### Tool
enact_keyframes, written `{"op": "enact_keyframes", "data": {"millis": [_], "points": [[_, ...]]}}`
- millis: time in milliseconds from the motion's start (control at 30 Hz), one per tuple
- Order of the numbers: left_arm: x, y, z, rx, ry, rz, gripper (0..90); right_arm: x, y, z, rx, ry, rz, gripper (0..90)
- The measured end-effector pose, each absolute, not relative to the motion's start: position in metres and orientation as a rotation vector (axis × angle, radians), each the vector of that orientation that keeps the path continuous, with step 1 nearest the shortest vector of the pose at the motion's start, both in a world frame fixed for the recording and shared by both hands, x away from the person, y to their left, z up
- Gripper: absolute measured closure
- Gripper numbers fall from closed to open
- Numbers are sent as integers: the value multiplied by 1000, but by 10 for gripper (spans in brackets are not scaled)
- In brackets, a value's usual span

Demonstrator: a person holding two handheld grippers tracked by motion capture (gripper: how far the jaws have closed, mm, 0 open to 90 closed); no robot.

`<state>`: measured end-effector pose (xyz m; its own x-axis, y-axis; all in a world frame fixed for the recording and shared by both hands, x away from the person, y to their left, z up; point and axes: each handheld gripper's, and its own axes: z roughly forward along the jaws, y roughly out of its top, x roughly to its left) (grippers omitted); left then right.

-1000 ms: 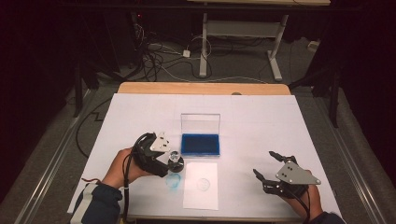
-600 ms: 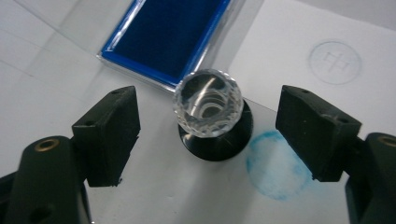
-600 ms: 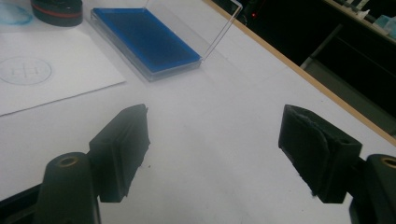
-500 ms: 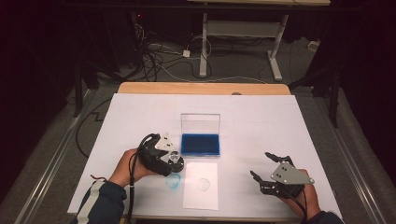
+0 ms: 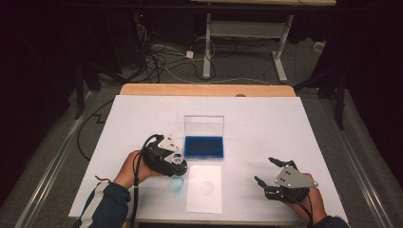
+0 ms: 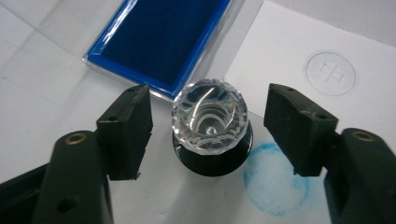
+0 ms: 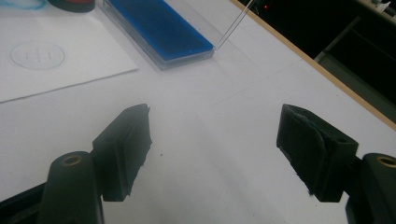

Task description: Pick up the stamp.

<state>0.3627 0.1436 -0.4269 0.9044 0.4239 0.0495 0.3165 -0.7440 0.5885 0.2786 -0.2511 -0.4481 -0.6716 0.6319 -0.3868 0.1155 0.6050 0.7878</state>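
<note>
Left gripper (image 5: 177, 164) sits at the near left of the table, jaws spread wide, one each side of the stamp (image 6: 211, 122) with clear gaps on both sides, not touching it. The stamp, a faceted clear knob on a black round base, stands upright between the jaws on the white table cover (image 5: 266, 123). Just beyond the jaws lies the blue ink pad (image 6: 161, 39) in its clear case, lid up. Beside the stamp's base toward the right jaw is a blue ink ring (image 6: 275, 179) on the cover, and past it the paper sheet (image 6: 299, 42) with a round stamped mark (image 6: 330, 73). Right gripper (image 5: 265, 172) rests near the right front edge, well apart from the stamp, jaws spread, nothing between them.
</note>
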Motion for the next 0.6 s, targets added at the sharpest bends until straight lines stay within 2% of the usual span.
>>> {"op": "enact_keyframes", "data": {"millis": [200,367,600], "points": [[365,143,-428,2468,516,203,373,279,-251,-451,580,2186,987,262],[367,143,-431,2470,516,185,376,279,-252,-451,579,2187,984,262],[370,146,-433,2446,523,143,449,279,-250,-451,571,2197,979,262]]}}
